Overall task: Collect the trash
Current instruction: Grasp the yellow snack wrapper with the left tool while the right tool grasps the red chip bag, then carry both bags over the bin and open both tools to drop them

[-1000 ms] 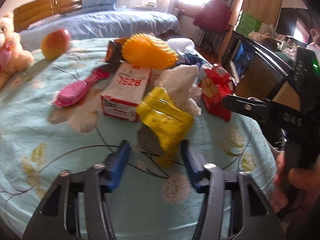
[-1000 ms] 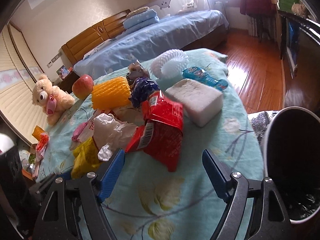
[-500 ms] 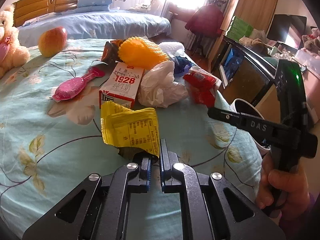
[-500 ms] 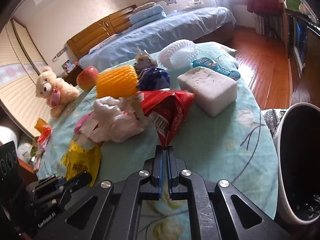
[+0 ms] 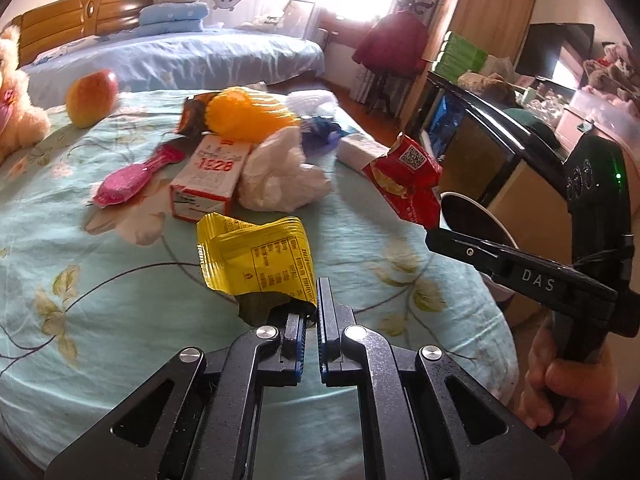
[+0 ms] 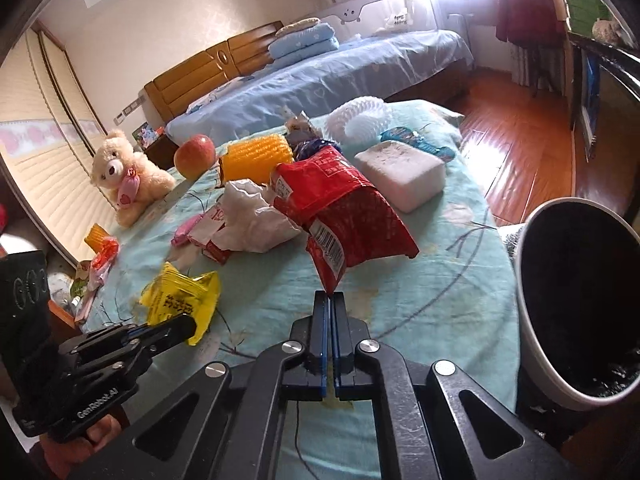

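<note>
The left gripper (image 5: 311,312) pinches a crinkly yellow wrapper (image 5: 256,258) that sticks up from its fingers. The right gripper (image 6: 330,300) pinches a shiny red bag (image 6: 344,216), pointing up, left of the round bin (image 6: 576,320).

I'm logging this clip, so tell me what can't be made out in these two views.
- Bin: bottom hidden in shadow, right wrist view; edge cuts it off.
- Brown packet: mostly behind the orange foam net, left wrist view.
- Carton: print blurred.
- Teddy bear: cut off, left edge.
</note>
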`<state>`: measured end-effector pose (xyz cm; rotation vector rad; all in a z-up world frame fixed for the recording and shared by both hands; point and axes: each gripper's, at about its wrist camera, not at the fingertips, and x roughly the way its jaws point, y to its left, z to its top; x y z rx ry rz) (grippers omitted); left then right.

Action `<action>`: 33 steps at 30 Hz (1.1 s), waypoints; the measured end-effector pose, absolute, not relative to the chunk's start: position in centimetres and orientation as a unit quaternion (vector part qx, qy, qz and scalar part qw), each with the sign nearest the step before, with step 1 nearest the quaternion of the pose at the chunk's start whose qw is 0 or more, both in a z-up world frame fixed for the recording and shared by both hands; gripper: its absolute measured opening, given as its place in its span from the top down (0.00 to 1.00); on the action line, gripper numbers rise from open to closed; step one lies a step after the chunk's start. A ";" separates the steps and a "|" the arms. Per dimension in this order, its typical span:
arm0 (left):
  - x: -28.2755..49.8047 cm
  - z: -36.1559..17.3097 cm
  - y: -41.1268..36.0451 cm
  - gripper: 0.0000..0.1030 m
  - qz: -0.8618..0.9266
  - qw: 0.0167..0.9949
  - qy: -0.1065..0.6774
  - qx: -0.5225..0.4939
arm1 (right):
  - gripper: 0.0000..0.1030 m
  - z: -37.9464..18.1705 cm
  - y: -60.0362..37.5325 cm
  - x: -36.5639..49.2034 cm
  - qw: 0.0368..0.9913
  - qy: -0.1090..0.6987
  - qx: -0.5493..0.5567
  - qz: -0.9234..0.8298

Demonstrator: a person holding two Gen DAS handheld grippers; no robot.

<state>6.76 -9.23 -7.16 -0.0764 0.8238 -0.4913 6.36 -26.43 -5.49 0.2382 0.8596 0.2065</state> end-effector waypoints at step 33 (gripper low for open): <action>6.7 -4.7 -26.4 0.96 -0.367 0.847 0.379 0.063 | 0.99 -4.9 -40.2 -0.1 0.901 0.402 0.157 -0.036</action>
